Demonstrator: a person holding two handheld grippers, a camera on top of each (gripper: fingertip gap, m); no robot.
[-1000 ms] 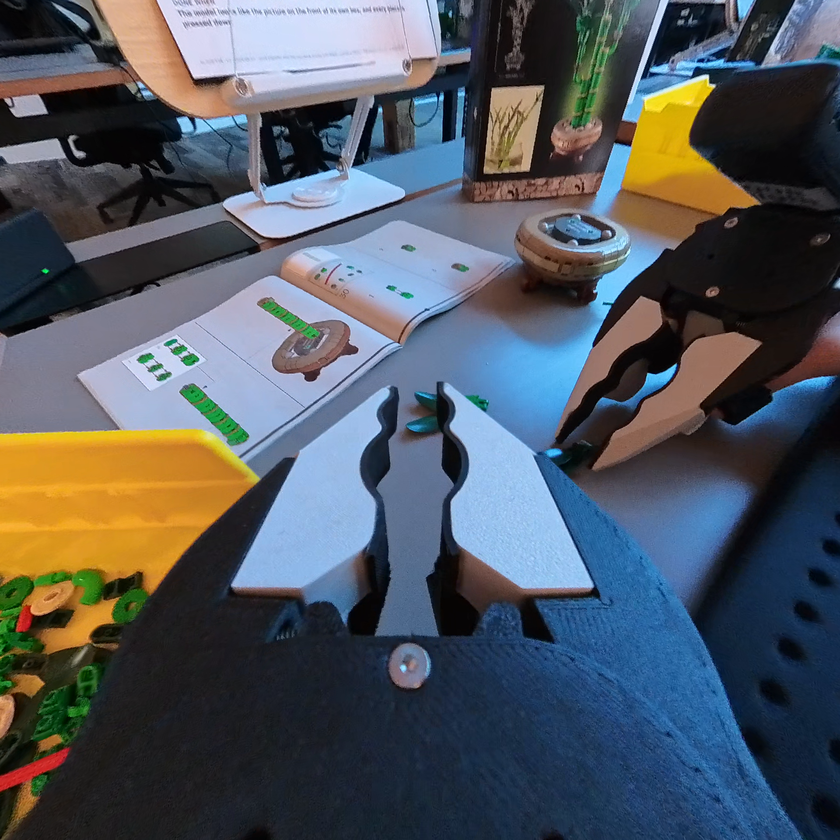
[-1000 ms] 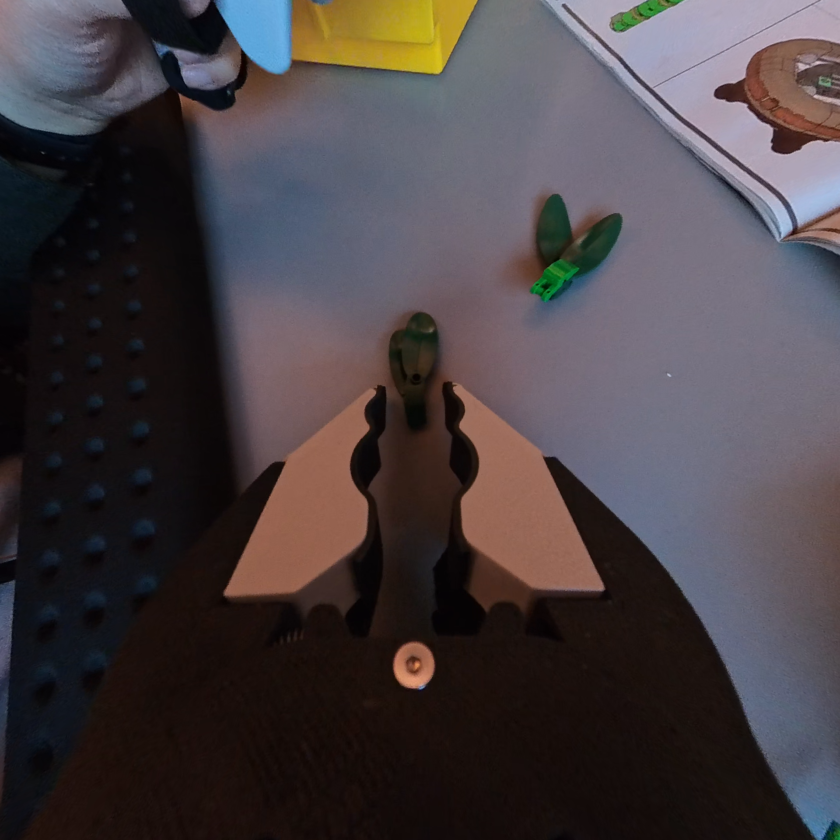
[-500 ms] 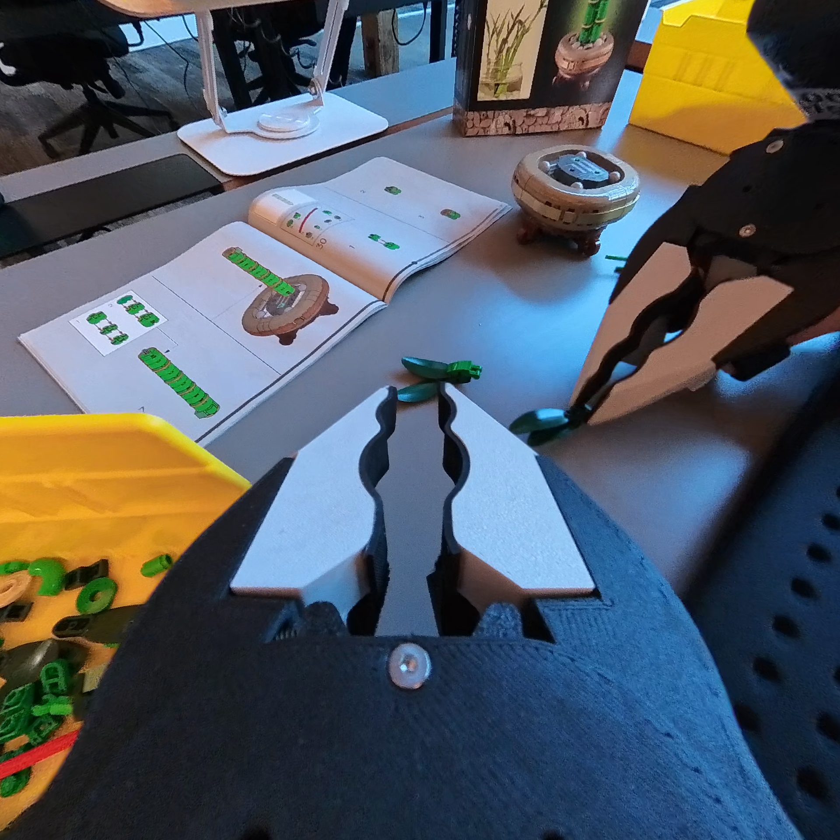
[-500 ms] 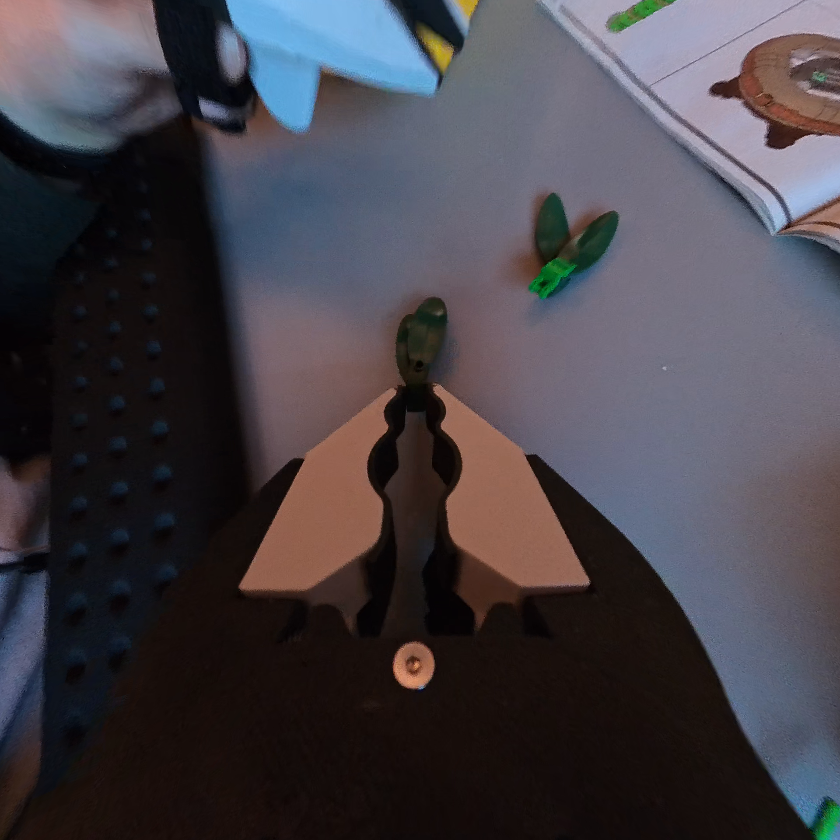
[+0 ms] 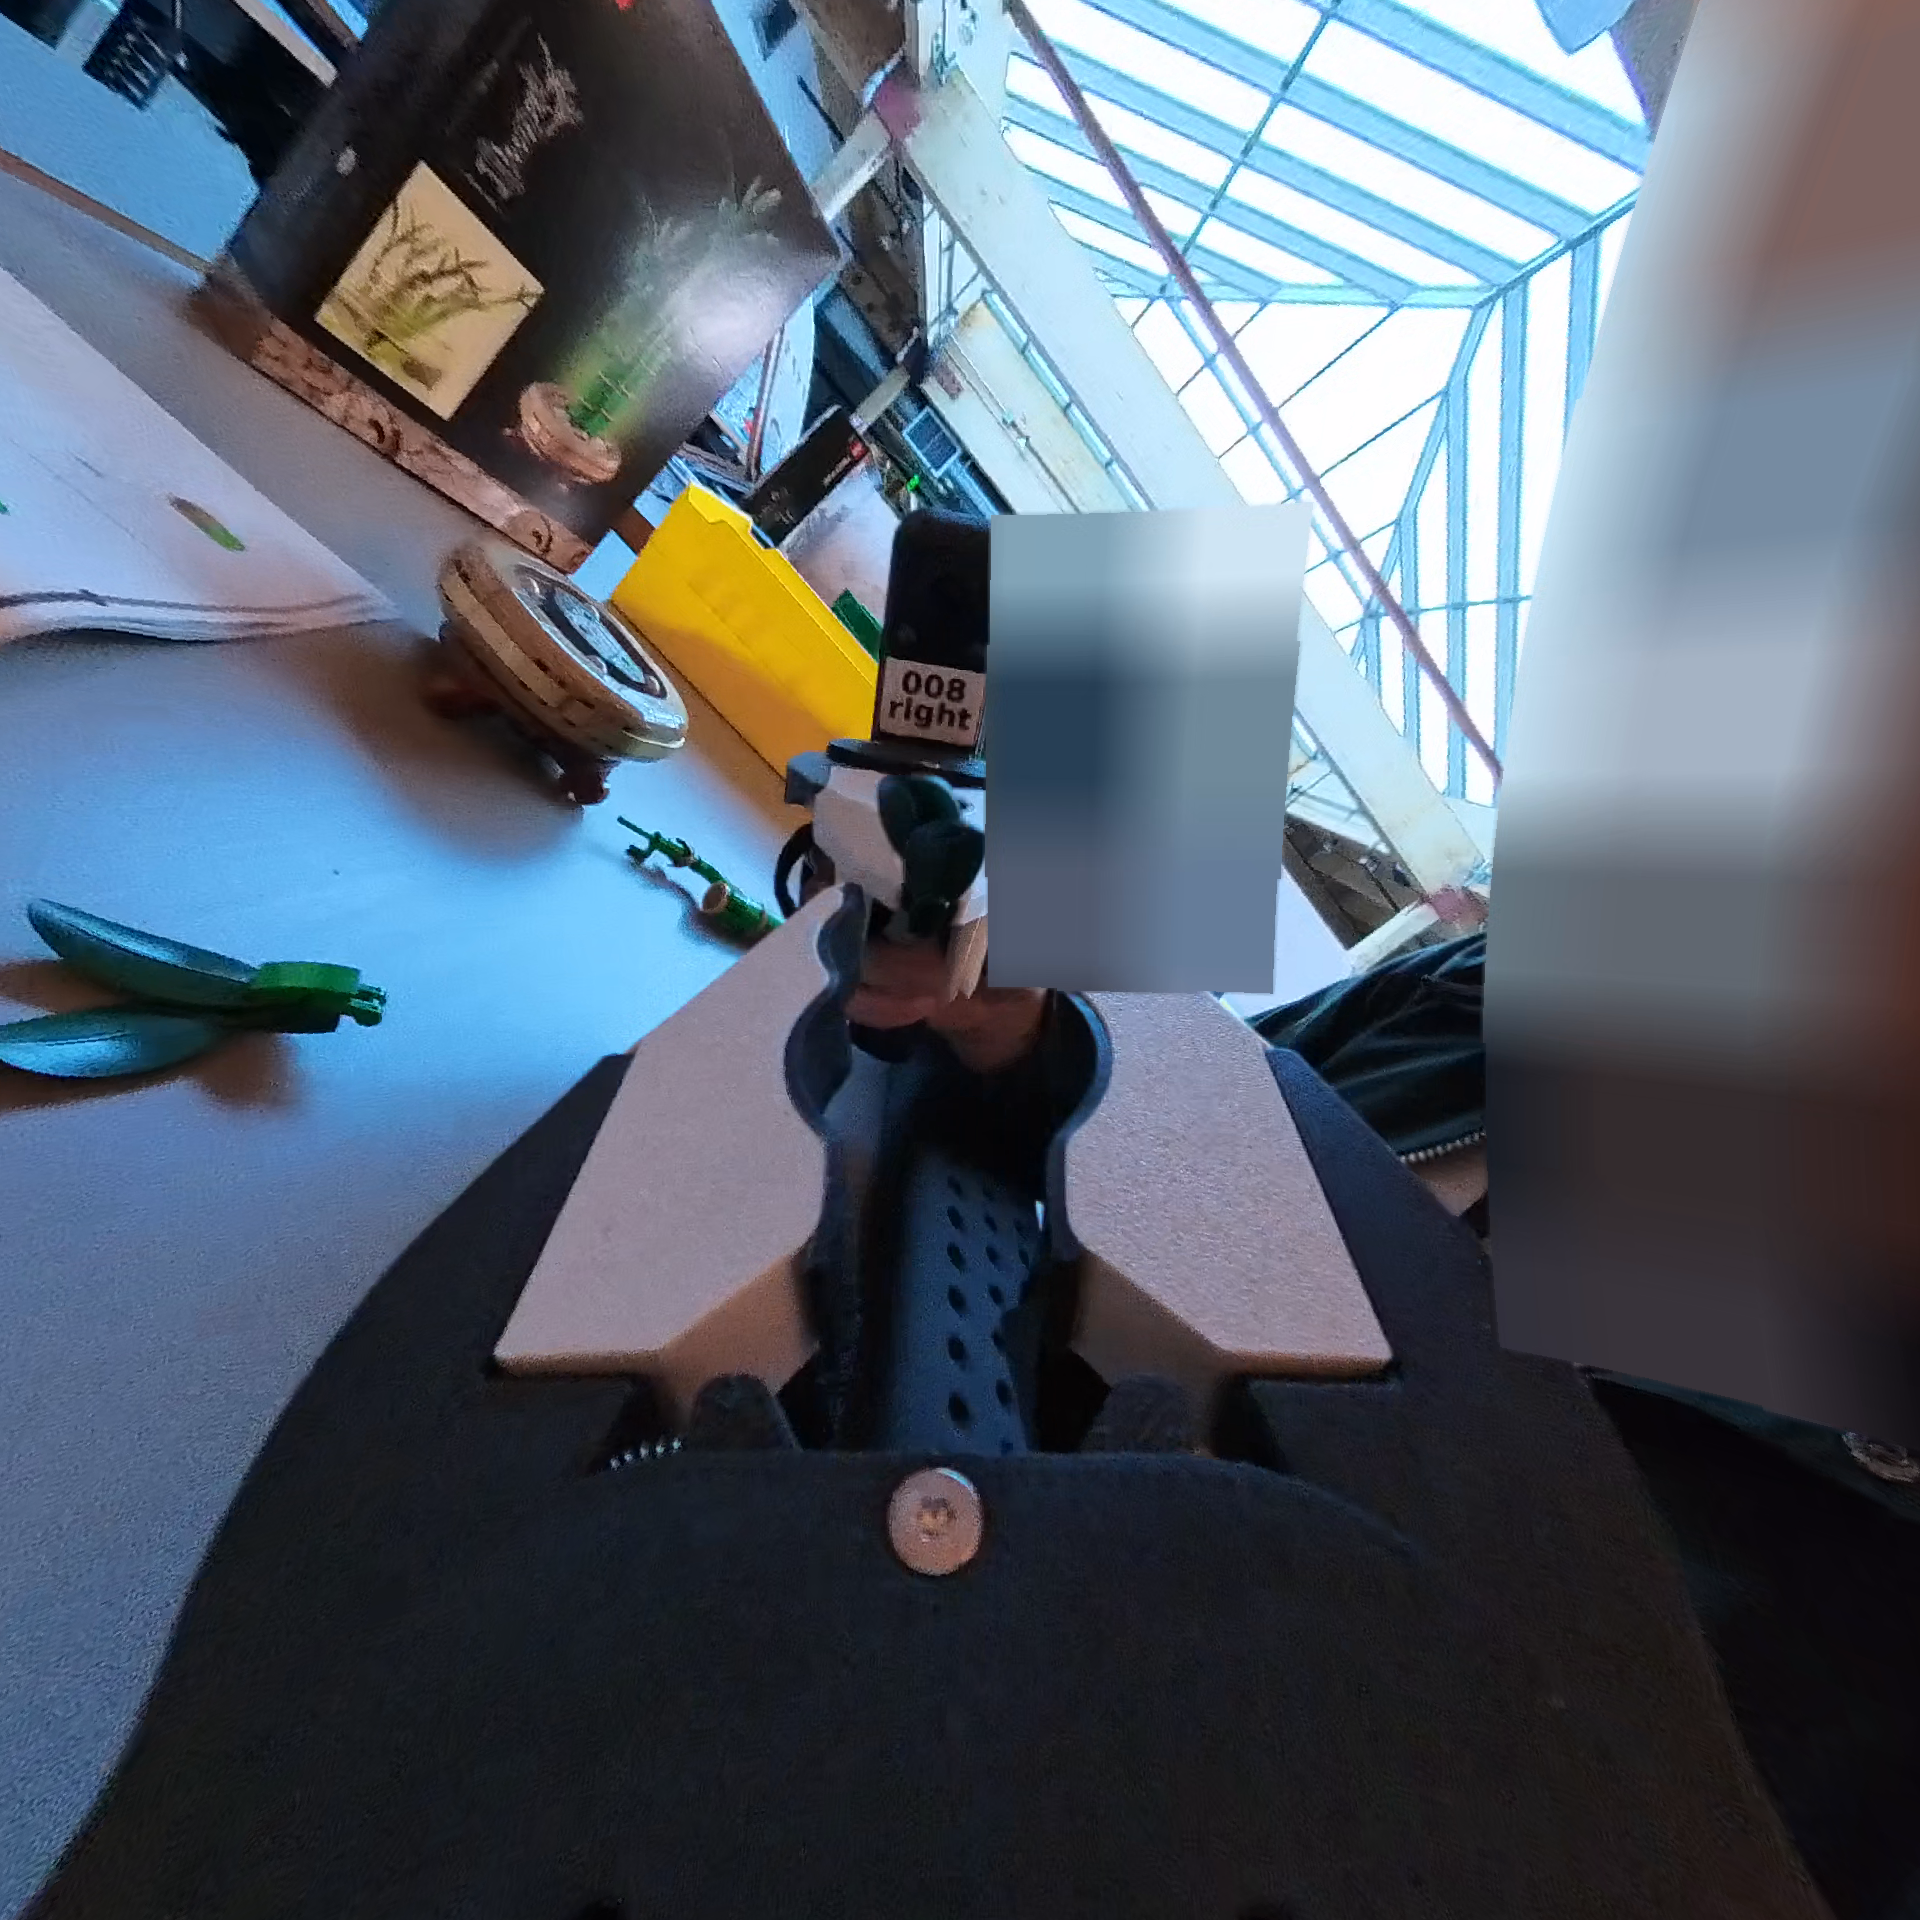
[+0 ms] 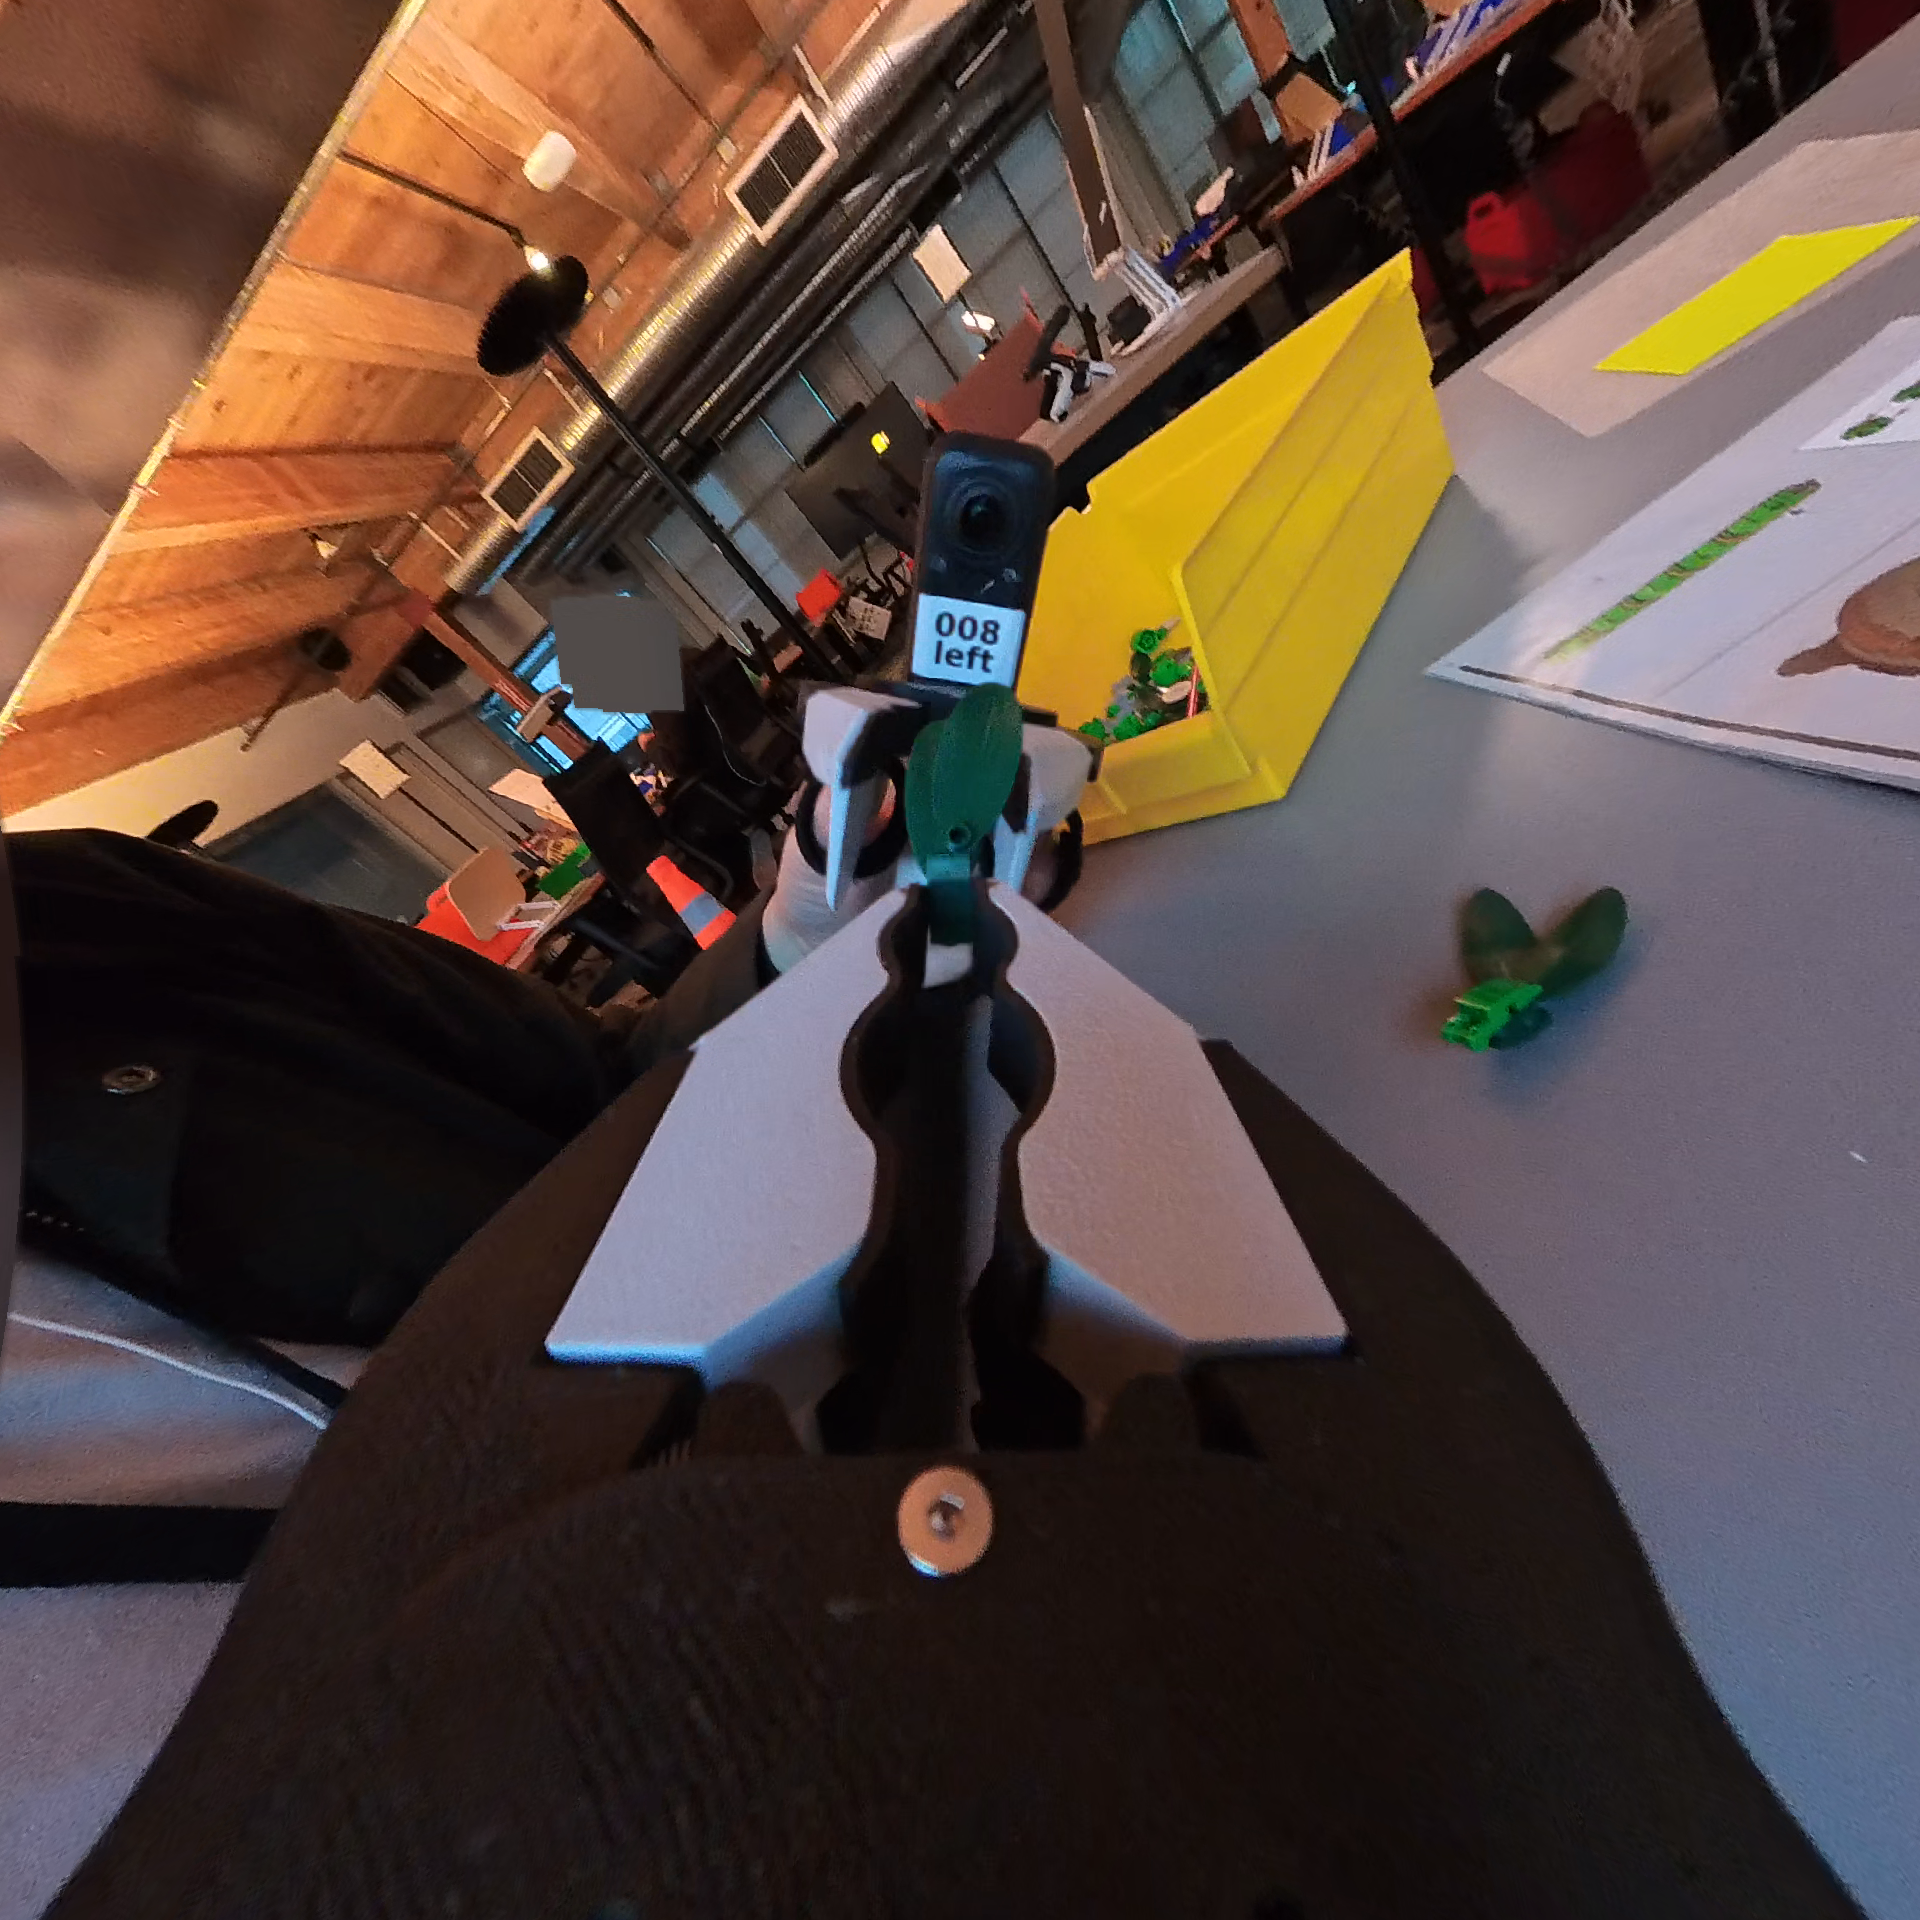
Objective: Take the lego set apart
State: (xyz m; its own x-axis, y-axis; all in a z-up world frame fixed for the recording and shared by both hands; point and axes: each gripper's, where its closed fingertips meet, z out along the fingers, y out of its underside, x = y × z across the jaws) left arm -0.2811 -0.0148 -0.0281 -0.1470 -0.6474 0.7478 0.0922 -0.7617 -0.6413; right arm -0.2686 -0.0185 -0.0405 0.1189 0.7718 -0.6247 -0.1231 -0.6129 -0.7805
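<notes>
The right tool pinches the leaf piece at frame centre, leaves pointing straight toward the spread left tool facing it.

Green leaf piece in right tongs

A grey table holds everything. To the right of the right gripper's fingers lies a green leaf piece. Past their tips stands a yellow bin, and an open booklet lies far right. Left of the left gripper's fingers sit a round tan pot, a green bamboo twig and a dark box.
</notes>
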